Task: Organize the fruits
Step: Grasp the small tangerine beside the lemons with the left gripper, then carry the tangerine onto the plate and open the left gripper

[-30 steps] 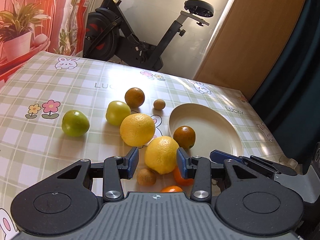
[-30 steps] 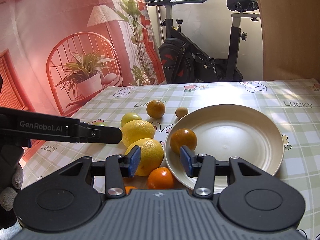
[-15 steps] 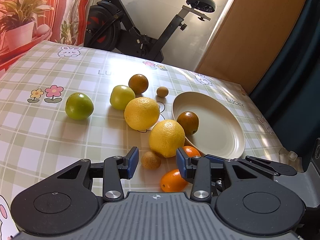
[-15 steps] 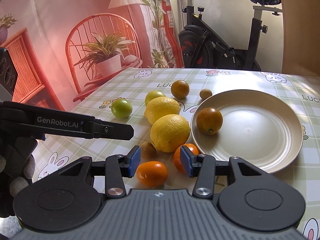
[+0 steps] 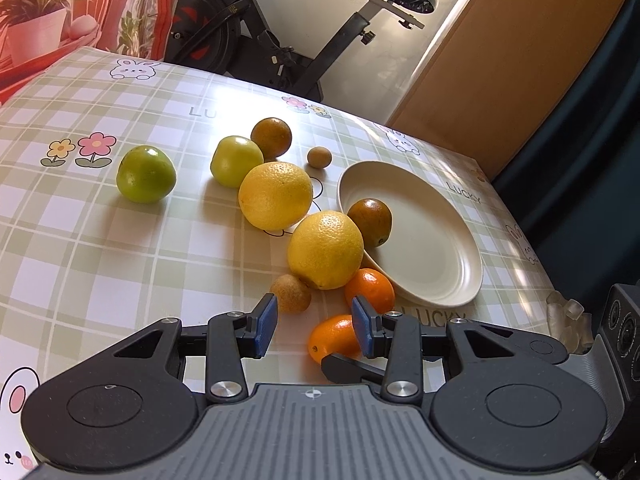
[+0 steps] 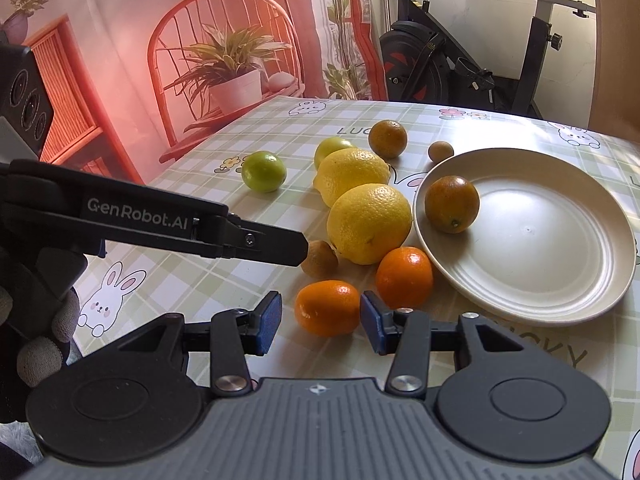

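A cream plate holds one dark orange. Left of it lie two big yellow citrus fruits, two green fruits, another dark orange, two small brown fruits and two bright oranges. My right gripper is open, and the nearer bright orange sits just ahead between its pads, untouched on the left. My left gripper is open over bare cloth, short of the near brown fruit.
The checked tablecloth ends close behind the plate on the right. An exercise bike stands beyond the far edge. A gloved hand holds the left gripper, which reaches across the right wrist view towards the brown fruit.
Both grippers have drawn back from the yellow fruits towards the near edge. The nearer bright orange now lies at the right gripper's fingertips. Neither pair of jaws has changed width.
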A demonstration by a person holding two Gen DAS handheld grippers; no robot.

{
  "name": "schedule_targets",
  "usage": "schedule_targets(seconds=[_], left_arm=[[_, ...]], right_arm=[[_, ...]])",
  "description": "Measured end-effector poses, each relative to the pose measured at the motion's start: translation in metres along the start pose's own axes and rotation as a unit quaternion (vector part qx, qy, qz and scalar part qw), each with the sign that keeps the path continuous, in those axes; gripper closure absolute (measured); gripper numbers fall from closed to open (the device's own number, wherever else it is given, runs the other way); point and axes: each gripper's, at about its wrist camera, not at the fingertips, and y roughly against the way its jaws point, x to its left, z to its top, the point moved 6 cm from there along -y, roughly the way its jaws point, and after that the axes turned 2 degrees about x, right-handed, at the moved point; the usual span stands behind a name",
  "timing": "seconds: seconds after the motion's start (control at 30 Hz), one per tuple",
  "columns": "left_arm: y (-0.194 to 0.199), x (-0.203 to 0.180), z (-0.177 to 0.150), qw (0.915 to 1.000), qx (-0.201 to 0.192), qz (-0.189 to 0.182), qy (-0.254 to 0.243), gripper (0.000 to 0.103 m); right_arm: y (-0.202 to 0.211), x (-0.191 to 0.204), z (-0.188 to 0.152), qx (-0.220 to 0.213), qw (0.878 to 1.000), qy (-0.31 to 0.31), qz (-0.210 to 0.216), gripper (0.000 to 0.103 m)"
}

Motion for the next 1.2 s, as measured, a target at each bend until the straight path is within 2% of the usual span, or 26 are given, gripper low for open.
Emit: schedule_targets(seconds=[0.2,0.37,0.6,1.0,1.2], left_arm=[[-0.015,-0.008,-0.009,0.9990,0.025,-0.035,0.016,0.060],[-0.024,-0.008,-0.016,0.9986,0.040,-0.031,0.016,0.060],[-0.029,-0.004,-0.017,0.9979,0.040,-0.038,0.034,0.060],[-0.030,-0.012,-0.018,0.9985,0.042,-0.035,0.006,0.063],[-0.012,-0.027,-0.005,0.9989,0.009,-0.032,-0.034,0.063]], right_arm=[[-0.007,-0.001,-0.003,0.010,1.000,0.002,-0.004,0.055],[-0.010,0.000,-0.007,0.014,1.000,0.011,-0.003,0.056],[-0.015,-0.004,-0.007,0.021,1.000,0.004,-0.004,0.056],[-0.015,-0.008,-0.008,0.015,1.000,0.000,-0.002,0.059],[-0.005,-0.008,-0.004,-0.007,1.000,-0.004,0.002,0.059]])
